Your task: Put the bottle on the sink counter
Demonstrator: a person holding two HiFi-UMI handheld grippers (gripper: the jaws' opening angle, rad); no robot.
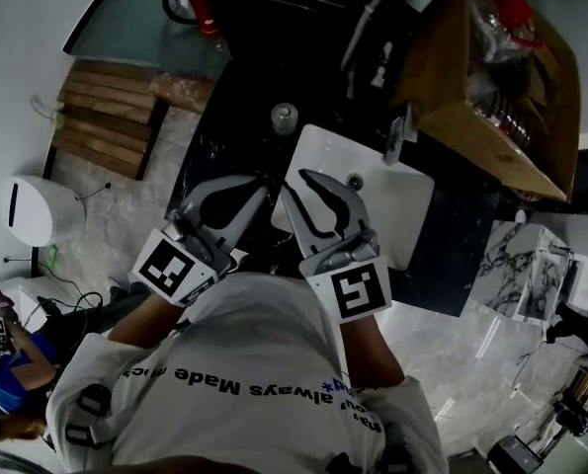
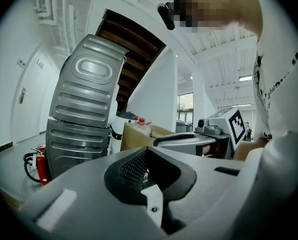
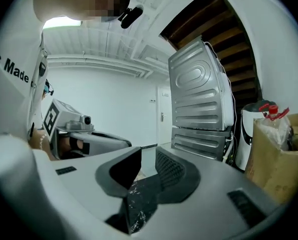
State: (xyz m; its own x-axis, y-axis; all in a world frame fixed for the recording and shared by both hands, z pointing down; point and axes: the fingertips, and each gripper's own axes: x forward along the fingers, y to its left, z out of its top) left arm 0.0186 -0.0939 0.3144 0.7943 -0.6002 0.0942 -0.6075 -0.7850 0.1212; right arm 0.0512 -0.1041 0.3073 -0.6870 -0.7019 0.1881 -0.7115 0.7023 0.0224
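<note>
Black counter [image 1: 224, 136], sink [image 1: 397, 200], box [image 1: 491, 126] ahead; left tool [image 2: 146, 150] closed, right tool [image 3: 149, 153] ajar, empty.

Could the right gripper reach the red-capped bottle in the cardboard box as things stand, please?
Probably yes: the right gripper, jaws slightly apart and empty, has open air toward the red-capped bottle, which sticks up from the cardboard box.

- Dark surface [image 1: 224, 131] at 10 o'clock of the basin [image 1: 397, 210] is bare and reachable from above.
- A bottle [image 1: 285, 117] stands alone at the basin's 11 o'clock, with room on both sides.
- The tap [image 1: 397, 136] rises at the 1 o'clock rim.
- A box [image 1: 501, 87] crowds the space beyond the tap, at 1 to 2 o'clock.
- The basin bowl is open.
</note>
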